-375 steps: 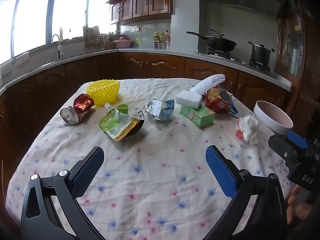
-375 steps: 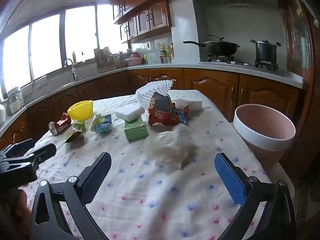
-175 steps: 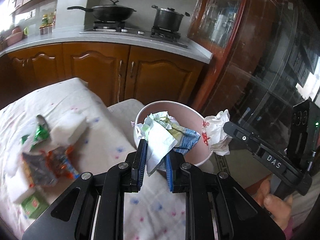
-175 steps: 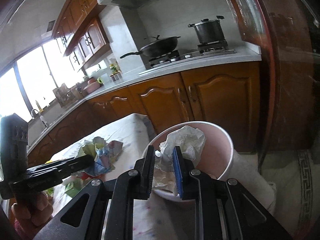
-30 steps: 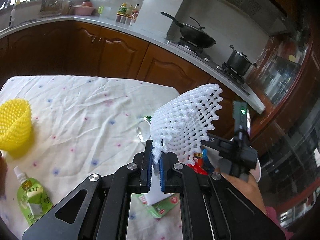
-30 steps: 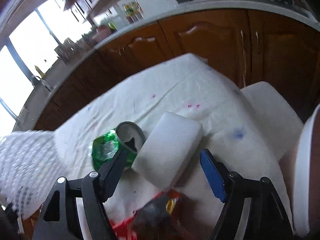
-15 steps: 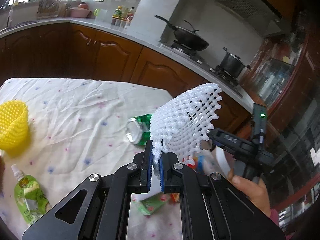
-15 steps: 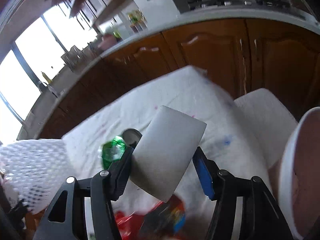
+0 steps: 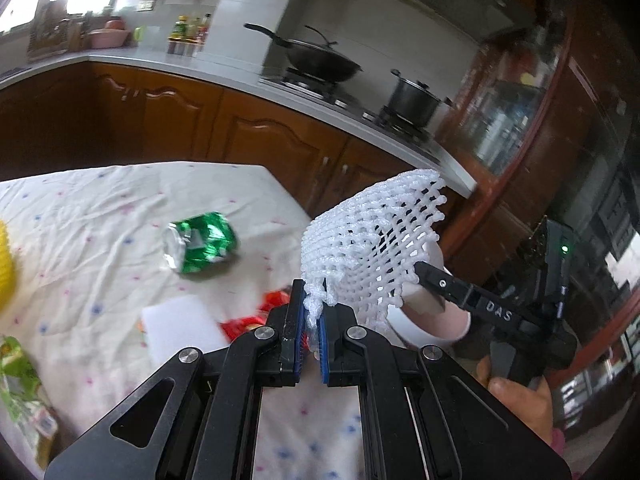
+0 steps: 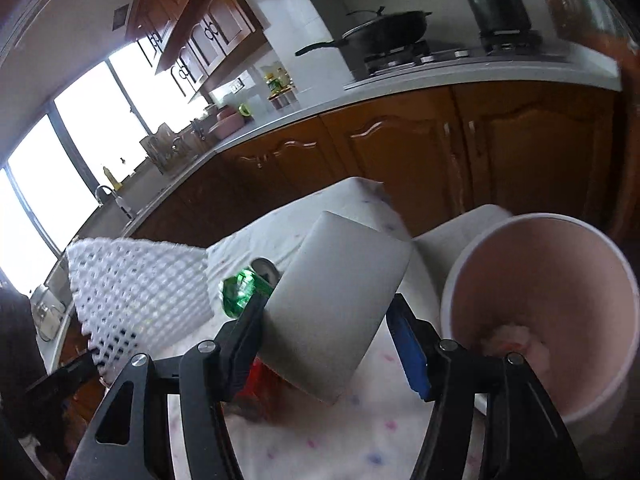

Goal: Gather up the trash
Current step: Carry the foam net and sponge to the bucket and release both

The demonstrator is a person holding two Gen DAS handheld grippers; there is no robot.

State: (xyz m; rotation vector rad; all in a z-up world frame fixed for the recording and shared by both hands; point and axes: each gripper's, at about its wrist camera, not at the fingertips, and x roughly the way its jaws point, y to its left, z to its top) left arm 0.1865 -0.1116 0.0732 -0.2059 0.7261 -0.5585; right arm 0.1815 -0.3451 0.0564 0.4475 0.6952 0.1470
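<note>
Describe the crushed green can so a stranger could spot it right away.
Start at the table with the dotted white tablecloth. Near its far end, toward the brown cabinets, lies the crushed green metal drink can on its side. It is the only shiny green thing there.

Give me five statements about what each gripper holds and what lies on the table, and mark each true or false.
1. The left gripper is shut on the white foam net. True.
2. The right gripper is empty. False: it holds a white foam block.
3. The green can stands upright. False: it lies on its side.
4. The pink bin holds nothing. False: some trash shows at its bottom.
5. A second white foam block lies on the tablecloth. True.
</note>
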